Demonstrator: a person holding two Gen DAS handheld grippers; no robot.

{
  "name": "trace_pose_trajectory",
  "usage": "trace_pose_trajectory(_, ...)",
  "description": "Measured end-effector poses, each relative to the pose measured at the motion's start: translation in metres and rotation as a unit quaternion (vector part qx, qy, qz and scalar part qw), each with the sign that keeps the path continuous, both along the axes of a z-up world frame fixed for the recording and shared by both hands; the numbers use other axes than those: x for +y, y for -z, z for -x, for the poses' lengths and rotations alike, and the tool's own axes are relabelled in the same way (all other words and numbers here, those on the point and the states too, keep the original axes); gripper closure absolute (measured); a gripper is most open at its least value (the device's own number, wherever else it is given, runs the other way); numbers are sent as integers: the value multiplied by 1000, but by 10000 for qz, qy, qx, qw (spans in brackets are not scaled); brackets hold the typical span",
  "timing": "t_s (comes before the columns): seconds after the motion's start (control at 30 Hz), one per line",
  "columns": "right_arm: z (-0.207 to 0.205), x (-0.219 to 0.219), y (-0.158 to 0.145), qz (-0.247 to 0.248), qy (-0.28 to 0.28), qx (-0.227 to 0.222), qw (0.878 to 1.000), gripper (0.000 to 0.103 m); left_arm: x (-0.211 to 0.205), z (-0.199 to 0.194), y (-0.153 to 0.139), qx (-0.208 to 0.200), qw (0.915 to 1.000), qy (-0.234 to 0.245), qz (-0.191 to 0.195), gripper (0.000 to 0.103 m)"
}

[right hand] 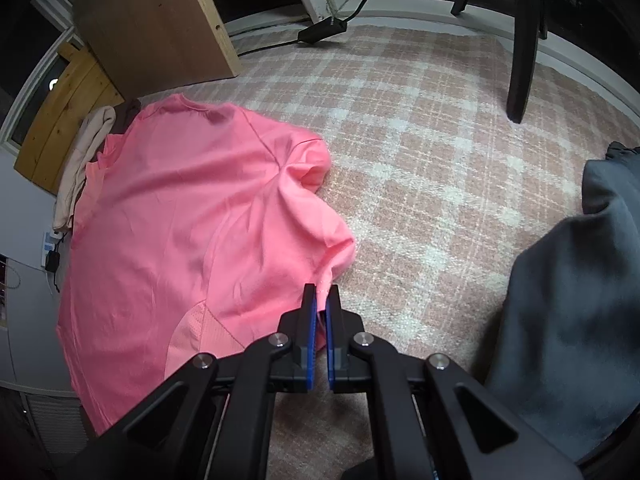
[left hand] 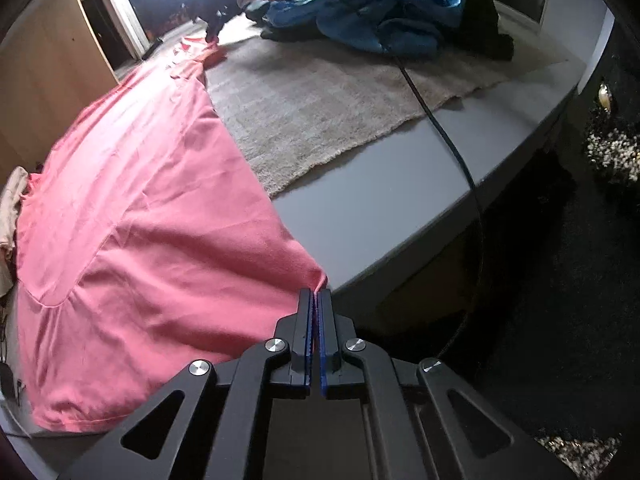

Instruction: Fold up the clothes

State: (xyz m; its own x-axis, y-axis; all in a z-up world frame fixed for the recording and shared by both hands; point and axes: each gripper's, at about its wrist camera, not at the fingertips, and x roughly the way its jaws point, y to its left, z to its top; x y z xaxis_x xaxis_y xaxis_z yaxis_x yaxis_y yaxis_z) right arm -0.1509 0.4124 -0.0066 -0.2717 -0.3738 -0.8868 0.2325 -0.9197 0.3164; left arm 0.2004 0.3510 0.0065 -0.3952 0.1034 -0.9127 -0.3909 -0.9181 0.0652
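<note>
Left wrist view: the left gripper has its fingers clenched on a corner of the pink shirt, a thin edge of fabric pinched between the blue pads. From that corner the shirt runs away to the upper left, lying mostly flat, partly on a grey surface and partly on a beige rug. Its far end reaches another black gripper near the top of the picture, which touches the fabric there; its fingers are too small and dark to judge. Beyond the rug lies a pile of blue cloth with dark garments beside it. A black cable crosses the rug and the surface. A pale garment shows at the left edge, just beside the shirt.

Right wrist view: the right gripper has its fingers closed on a bunched corner of the shirt, pink fabric visible between the pads. The shirt spreads to the left over a checked rug, one sleeve rumpled near the middle of the picture. A beige garment lies along its left edge. A grey cloth fills the right side. A dark chair leg stands on the rug, and a wooden panel rises at the upper left.
</note>
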Motion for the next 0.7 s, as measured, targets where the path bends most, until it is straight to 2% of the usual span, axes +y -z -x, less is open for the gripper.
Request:
trace_pose_trajectory(0.17,-2,2,-7,109,15,59,9999,99,-23,7,-18,-45,9967,-397,-706,102)
trace_pose_trajectory(0.33,1,6,-16,445,190,29,9988,99,-58,10,-37,54,9862,-995,-1323,102)
trace_pose_trajectory(0.53,7,9,-30,825,413,-82,9957,99,-88,10,-48,129,9766,-1416,-1613,102)
trace_pose_trajectory(0.7,10,6,-33,842,630,-351,9938,99,-106,16,-49,200,9702,-1561,-1842,102)
